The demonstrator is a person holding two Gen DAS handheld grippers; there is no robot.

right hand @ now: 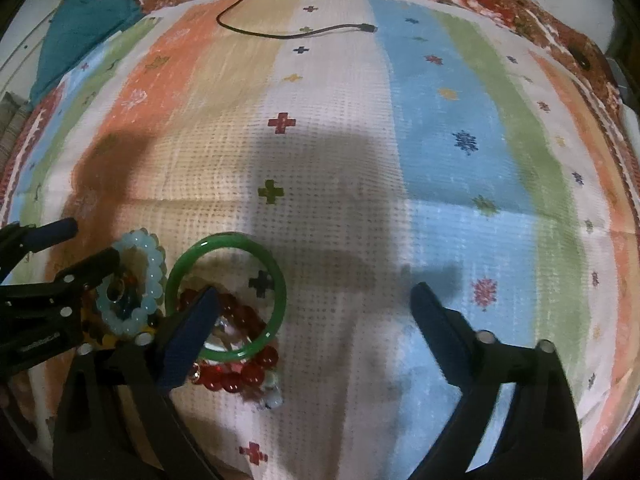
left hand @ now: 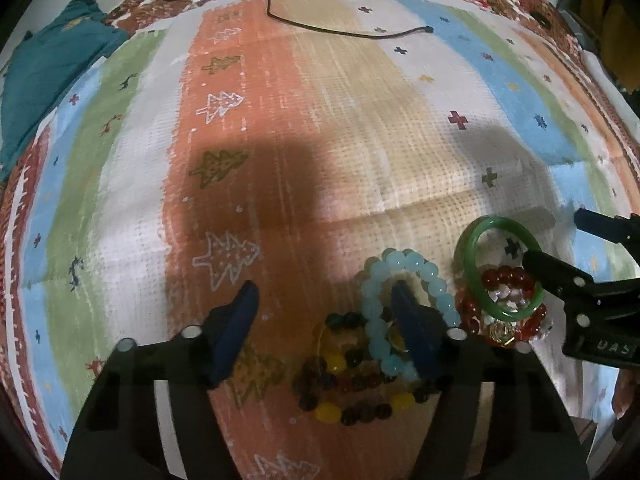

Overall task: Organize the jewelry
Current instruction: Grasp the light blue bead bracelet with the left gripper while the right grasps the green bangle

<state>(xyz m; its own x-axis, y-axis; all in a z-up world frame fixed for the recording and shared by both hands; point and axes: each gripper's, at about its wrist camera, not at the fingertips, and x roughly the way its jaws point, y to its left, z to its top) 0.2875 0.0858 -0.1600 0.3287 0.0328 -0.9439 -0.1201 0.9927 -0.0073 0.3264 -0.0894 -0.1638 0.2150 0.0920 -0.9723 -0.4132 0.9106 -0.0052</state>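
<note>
You're hovering both tools over a little heap of bracelets on the striped cloth, and both sets of jaws are standing wide apart, gripping nothing.

Your left gripper is sitting right over the pale blue beaded bracelet, with its right-hand finger poking down inside that loop and the other finger resting well off to the side on bare orange stripe. Just below it, the dark bracelet with yellow beads is lying flat, touching the blue one.

Your right gripper is straddling the green bangle. One finger is dipping into the ring, over the red beaded bracelet that the bangle is lying on; the other finger is out on the blue stripe, well clear.

Now, handling. That bangle is looking like glass or jade: rigid, glossy, probably slippery and likely to chip if dropped. You're wanting to pinch across the band itself, one pad inside and one outside, squeezing gently so it isn't shooting out. The beaded strands are looking light and floppy, probably on elastic, so they'll sag and dangle; take them across a couple of beads and lift slowly, because the piled strands are overlapping and could drag a neighbour along.

The black cable and the teal cloth are lying far off at the back edge, out of your way.
</note>
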